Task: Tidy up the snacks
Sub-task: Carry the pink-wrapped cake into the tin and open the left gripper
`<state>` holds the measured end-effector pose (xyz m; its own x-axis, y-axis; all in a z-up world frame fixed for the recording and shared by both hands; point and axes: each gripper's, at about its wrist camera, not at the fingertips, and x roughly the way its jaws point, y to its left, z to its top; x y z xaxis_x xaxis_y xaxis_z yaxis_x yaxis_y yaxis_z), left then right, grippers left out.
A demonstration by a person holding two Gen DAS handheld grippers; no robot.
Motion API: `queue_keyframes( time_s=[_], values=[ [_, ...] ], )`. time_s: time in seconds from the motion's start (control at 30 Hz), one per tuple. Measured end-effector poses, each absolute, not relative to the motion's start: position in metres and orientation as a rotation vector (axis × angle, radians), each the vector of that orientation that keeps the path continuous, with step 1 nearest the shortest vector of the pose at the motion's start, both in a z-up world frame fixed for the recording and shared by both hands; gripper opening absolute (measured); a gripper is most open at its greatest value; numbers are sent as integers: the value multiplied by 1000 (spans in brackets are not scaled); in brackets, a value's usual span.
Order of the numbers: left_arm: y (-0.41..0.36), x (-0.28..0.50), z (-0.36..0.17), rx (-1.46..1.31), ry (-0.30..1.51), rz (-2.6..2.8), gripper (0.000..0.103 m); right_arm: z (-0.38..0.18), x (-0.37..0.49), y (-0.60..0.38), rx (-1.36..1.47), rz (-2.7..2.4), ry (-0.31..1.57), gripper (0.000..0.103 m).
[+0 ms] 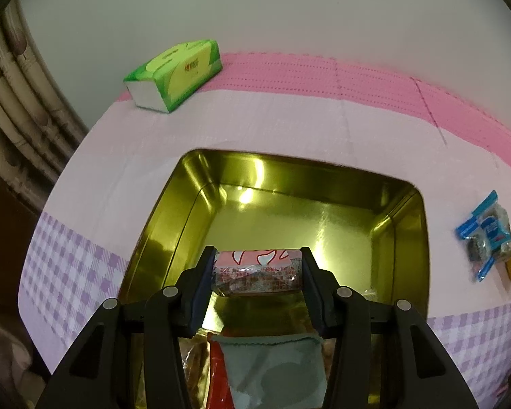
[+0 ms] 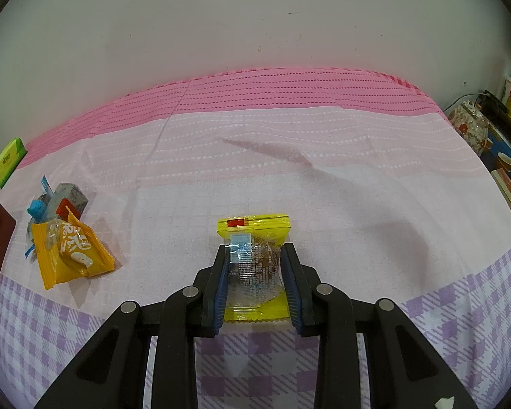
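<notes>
Currently, your left gripper [image 1: 259, 272] clamps a pink snack packet [image 1: 258, 268] above the gold tin [image 1: 173, 204]; your right gripper [image 2: 255, 272] grips a yellow snack packet [image 2: 253, 262] on the surface [image 2: 357, 204].

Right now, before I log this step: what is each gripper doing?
Left gripper: closed on a pink-and-white wrapped snack, over the gold metal tin.
Right gripper: closed on a yellow-edged clear snack packet on the tablecloth.

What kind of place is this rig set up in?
Probably a home, a table pushed against a plain wall. Signs: a pink and lilac checked tablecloth, a green tissue pack, and cluttered shelves with books and a floral jar at the right edge.
</notes>
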<state>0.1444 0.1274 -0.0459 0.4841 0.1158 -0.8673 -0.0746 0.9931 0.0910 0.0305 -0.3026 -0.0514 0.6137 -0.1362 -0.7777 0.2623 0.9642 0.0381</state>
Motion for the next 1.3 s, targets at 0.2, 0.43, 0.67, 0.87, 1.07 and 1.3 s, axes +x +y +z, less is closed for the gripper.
queue_keyframes(
  time_s=[0.2,0.43,0.67,0.87,1.07,1.3],
  values=[
    [129,143,-53,43,1086,119,49,-52,30,-303,151,-232,882,30],
    [130,143,-53,44,1092,116,49,-52,30,-303,147,-234,883,30],
    [127,140,-52,82,1092,113,55,-52,31,-301,136,-238,885,30],
    [122,130,-43,111,1073,97,61,-52,31,-301,137,-242,886,30],
    [120,118,-26,108,1035,85,63,-52,31,-301,130,-245,887,30],
    [123,93,-9,58,1004,79,64,-52,32,-302,118,-246,890,30]
  ],
)
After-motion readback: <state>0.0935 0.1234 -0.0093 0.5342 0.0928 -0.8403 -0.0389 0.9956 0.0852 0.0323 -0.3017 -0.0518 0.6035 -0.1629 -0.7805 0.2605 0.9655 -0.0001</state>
